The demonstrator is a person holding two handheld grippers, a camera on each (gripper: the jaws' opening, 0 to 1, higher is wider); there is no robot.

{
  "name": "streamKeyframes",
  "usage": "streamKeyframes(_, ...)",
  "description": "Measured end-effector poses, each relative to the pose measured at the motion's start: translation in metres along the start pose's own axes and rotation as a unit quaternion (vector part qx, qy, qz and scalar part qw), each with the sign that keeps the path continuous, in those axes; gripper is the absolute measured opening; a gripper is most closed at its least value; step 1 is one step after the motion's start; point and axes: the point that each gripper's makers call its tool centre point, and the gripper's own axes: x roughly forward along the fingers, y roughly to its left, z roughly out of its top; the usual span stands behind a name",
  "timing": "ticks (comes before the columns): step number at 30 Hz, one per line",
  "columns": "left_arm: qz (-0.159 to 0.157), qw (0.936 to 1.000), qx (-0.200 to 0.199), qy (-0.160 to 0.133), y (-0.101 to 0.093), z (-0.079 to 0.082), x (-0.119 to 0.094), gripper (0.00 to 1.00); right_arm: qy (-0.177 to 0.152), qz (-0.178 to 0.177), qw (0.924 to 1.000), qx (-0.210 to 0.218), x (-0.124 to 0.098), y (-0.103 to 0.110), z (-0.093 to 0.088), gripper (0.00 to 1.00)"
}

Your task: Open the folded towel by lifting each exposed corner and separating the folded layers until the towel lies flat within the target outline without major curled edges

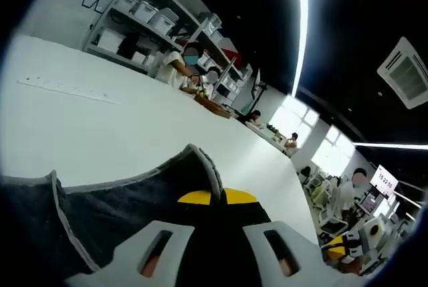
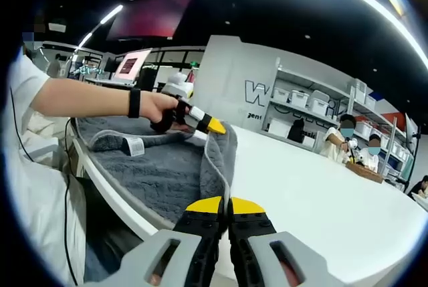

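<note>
A dark grey towel (image 2: pixel 167 173) with a pale hem lies over the near edge of the white table (image 2: pixel 314 193), with a white label (image 2: pixel 136 145) on it. My right gripper (image 2: pixel 225 205) is shut, its yellow tips pinching the towel's hem, which runs up from them in a raised fold. At the far end of that fold, a hand holds my left gripper (image 2: pixel 214 126), also pinched on the towel. In the left gripper view, the left gripper (image 1: pixel 217 197) is shut on a peaked edge of the towel (image 1: pixel 120 213), which drapes to the left.
The white table (image 1: pixel 134 133) stretches far ahead, with a thin pale strip (image 1: pixel 67 89) lying on it. Shelves with white bins (image 2: pixel 314 103) stand against the back wall. People (image 2: pixel 344 141) sit at the table's far end. A person's arm and body (image 2: pixel 40 140) are at the left.
</note>
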Motion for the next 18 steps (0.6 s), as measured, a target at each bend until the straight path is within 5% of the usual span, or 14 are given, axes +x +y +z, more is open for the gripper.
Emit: streamKeyframes(18, -0.02, 0.9984, -0.036, -0.039, -0.018, 0.013, 0.018, 0.07, 0.02, -0.011, 0.9996, 0.014, -0.005, -0.007, -0.018, 0.0)
